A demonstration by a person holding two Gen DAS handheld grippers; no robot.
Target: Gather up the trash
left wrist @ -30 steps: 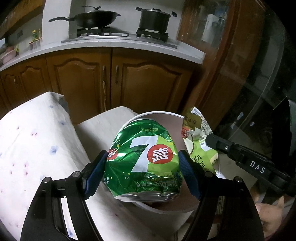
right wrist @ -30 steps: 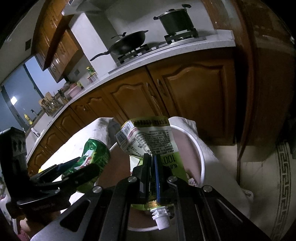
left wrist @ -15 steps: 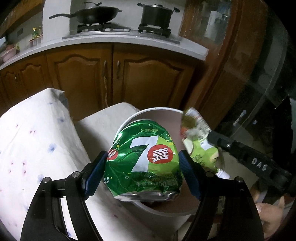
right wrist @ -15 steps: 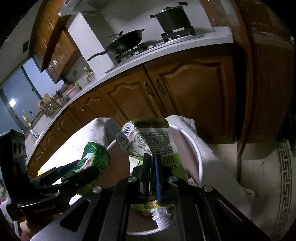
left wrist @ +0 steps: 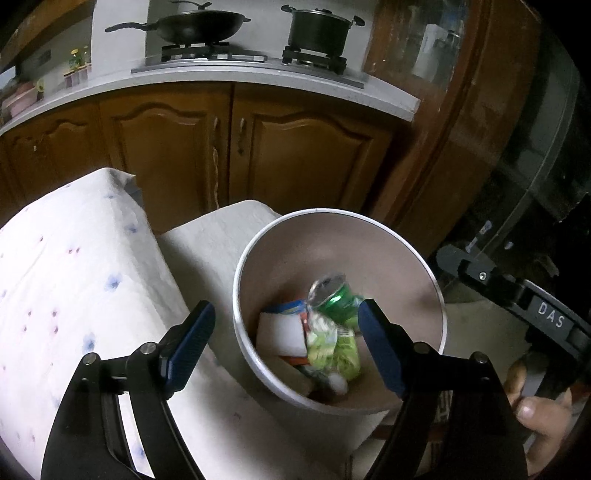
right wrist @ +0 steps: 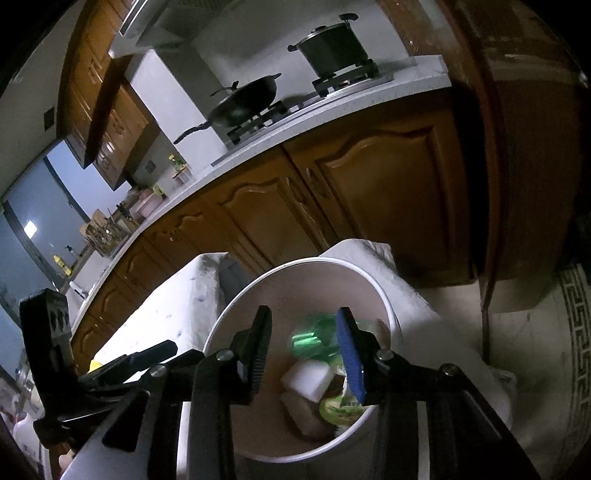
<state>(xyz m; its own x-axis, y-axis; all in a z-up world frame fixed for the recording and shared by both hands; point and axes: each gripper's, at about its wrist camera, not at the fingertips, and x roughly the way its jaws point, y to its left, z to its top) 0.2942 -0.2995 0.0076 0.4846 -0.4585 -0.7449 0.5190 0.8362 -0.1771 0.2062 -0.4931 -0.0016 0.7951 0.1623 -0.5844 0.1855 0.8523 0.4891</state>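
Observation:
A round white bin (left wrist: pixel 243 280) stands below both grippers; its rim also shows in the right wrist view (right wrist: pixel 384 295). Inside lie a crushed green can (left wrist: pixel 334 295), a green drink pouch (left wrist: pixel 338 350), a white block (left wrist: pixel 280 334) and other wrappers. The can (right wrist: pixel 308 338) and white block (right wrist: pixel 308 378) show in the right wrist view too. My left gripper (left wrist: pixel 284 332) is open and empty above the bin. My right gripper (right wrist: pixel 304 343) is open and empty above the bin, and its arm shows at the right of the left wrist view (left wrist: pixel 517 295).
A table with a white flowered cloth (left wrist: pixel 74 277) lies left of the bin. Wooden cabinets (left wrist: pixel 258 147) and a counter with a wok (left wrist: pixel 195 27) and pot (left wrist: pixel 319 26) stand behind. A patterned floor mat (right wrist: pixel 576 350) lies to the right.
Both grippers opened. The green can dropped from the left gripper and the drink pouch dropped from the right gripper; both now lie inside the bin.

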